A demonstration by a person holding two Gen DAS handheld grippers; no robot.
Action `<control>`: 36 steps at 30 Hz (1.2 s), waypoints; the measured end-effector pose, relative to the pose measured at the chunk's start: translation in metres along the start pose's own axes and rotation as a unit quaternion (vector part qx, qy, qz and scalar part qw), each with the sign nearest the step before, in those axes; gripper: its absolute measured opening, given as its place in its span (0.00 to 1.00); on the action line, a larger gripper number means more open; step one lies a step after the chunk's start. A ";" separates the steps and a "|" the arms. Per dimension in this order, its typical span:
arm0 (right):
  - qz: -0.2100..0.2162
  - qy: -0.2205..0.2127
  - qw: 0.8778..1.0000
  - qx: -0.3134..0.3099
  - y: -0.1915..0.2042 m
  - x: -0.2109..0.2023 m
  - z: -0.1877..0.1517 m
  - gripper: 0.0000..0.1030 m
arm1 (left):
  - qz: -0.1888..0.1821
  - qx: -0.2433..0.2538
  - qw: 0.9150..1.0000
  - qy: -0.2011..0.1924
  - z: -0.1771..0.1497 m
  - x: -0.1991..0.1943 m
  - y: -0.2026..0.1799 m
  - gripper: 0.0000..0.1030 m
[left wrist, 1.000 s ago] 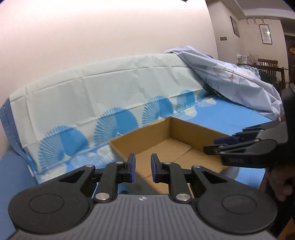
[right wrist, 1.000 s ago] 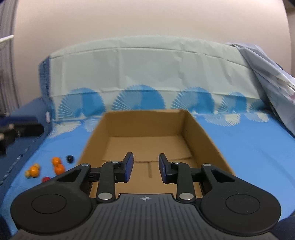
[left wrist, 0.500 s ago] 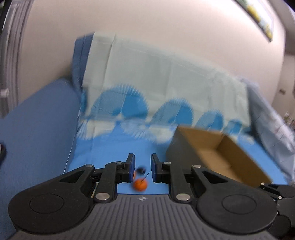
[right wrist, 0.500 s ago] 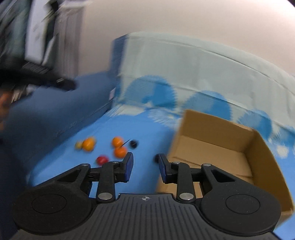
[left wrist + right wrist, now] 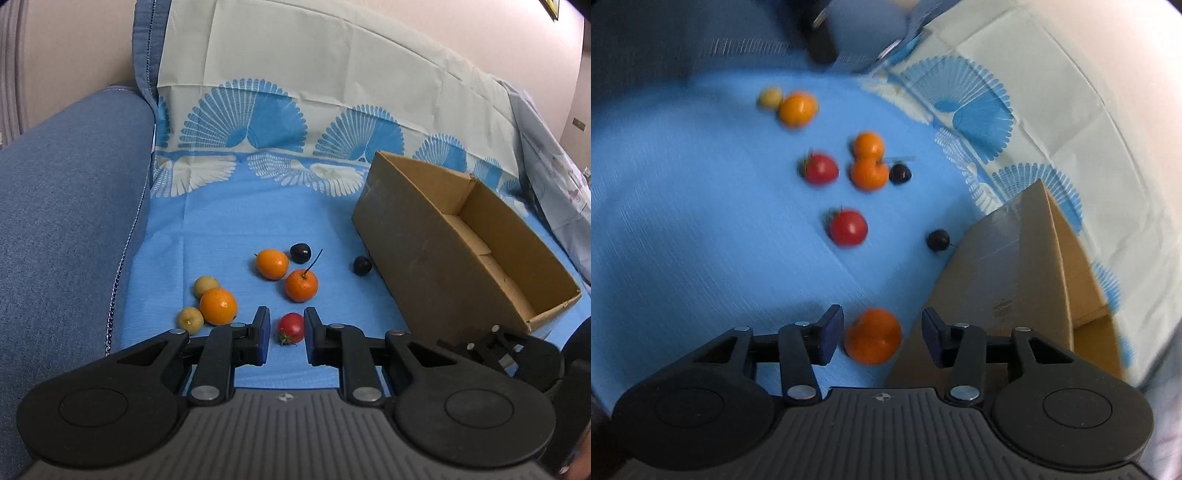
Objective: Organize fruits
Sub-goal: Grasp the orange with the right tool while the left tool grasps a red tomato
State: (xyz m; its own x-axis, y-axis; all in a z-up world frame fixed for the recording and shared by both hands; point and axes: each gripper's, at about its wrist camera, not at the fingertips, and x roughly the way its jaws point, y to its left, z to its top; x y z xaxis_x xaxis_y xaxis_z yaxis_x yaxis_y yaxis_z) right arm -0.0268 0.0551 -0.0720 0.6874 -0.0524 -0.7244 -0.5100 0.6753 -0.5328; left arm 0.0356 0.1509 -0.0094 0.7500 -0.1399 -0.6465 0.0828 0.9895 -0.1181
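A: Ground cover?
B: Blue cloth [image 5: 221, 229] with a fan print, running up a backrest behind.
A: Left side?
B: Denim-blue sofa arm [image 5: 62, 206]. Pale floral sheet [image 5: 546, 147] bunched far right. Beige wall [image 5: 369, 14].

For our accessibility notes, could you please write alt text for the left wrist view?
The left gripper frames a red tomato on a blue cloth, with scattered oranges beyond and an empty cardboard box to the right.

Left gripper [image 5: 284, 338] pitched down, jaws narrow with nothing gripped — right gripper [image 5: 882, 338] also pitched down, jaws opening, pads untouched.
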 end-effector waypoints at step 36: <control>0.230 0.036 0.940 0.248 -0.036 0.022 0.008 0.45 | 0.019 0.020 0.996 0.090 0.005 0.116 -0.028 0.41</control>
State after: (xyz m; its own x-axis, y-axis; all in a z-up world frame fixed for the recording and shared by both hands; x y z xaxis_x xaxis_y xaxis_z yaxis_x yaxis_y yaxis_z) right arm 0.0105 0.0358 -0.0653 0.4081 0.2914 -0.8652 -0.4280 0.8981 0.1006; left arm 0.1234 0.1068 -0.0777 0.6232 -0.1027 -0.7753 0.0848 0.9944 -0.0636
